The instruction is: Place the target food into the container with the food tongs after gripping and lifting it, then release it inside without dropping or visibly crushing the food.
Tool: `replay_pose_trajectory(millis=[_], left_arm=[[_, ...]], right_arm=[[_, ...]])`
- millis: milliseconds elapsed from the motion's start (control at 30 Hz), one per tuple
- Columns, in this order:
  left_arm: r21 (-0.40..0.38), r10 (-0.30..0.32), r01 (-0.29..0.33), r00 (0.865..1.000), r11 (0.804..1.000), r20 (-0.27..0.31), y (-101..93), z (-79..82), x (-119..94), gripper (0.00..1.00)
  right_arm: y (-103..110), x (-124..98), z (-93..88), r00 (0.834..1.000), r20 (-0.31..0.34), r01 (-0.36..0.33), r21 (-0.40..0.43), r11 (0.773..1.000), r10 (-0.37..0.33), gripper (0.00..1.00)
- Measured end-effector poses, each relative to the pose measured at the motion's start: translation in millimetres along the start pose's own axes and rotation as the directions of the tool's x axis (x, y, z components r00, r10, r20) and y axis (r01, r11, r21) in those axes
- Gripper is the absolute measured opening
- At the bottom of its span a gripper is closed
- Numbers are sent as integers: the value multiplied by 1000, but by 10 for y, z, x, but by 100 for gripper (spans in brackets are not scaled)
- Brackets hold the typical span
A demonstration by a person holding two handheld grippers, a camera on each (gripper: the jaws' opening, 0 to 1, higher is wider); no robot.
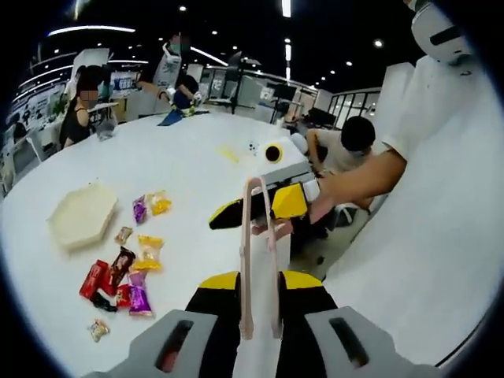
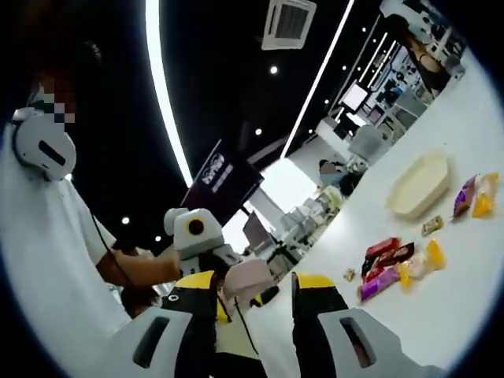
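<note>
In the left gripper view, the left claw (image 1: 260, 331) holds the pink tongs (image 1: 258, 236) between its jaws, tips raised in the air. Wrapped snacks (image 1: 130, 272) lie scattered on the white surface (image 1: 197, 165), near the pale container (image 1: 81, 214).

In the right gripper view, the right claw (image 2: 253, 315) is narrowed on the tongs' hinge end (image 2: 248, 279).

Judging by this, no snack is gripped yet; next, lower the tips over one. No writing is legible.
</note>
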State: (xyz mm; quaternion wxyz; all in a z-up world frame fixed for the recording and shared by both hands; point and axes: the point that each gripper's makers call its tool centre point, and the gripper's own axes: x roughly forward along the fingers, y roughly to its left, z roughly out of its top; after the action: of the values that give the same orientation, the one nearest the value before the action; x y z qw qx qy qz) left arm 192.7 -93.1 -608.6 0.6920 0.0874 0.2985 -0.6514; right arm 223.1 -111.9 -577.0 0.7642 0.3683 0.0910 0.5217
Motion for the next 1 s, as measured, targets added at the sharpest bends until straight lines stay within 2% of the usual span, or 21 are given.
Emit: replay_pose_trajectory(millis=[67,167,200,267,300,433,567,767,867,1000], left_arm=[[-34,-32,34,998,999,62,-43,67,10,16],[-42,-40,43,996,998,80,-56,90,18,17],[-49,-47,52,994,997,96,-69,112,27,18],[-41,-57,60,995,997,83,-104,79,74,22],[-55,-49,52,997,997,67,-94,51,84,24],[-71,-29,33,998,997,62,-72,5,116,29],[-84,-25,30,998,996,53,-43,-43,125,30],[-131,-23,29,999,991,44,1,-129,96,32],[-147,-36,43,998,988,50,-36,-132,93,28],[-142,-64,66,998,988,18,-105,-177,149,17]], right_arm=[[85,41,31,999,7,-32,11,999,32,30],[151,73,41,998,11,-55,23,998,54,29],[180,88,45,998,13,-64,28,998,64,20],[239,121,43,997,3,-83,61,995,83,19],[229,129,8,997,-25,-76,32,997,77,18],[217,119,-34,997,-52,-61,-3,998,61,19],[226,100,-35,997,-58,-54,-37,998,51,19],[205,18,7,998,-44,-52,-46,998,50,19],[213,-5,5,997,-48,-57,-49,997,55,19],[266,10,9,996,-49,-76,-93,993,72,18]])
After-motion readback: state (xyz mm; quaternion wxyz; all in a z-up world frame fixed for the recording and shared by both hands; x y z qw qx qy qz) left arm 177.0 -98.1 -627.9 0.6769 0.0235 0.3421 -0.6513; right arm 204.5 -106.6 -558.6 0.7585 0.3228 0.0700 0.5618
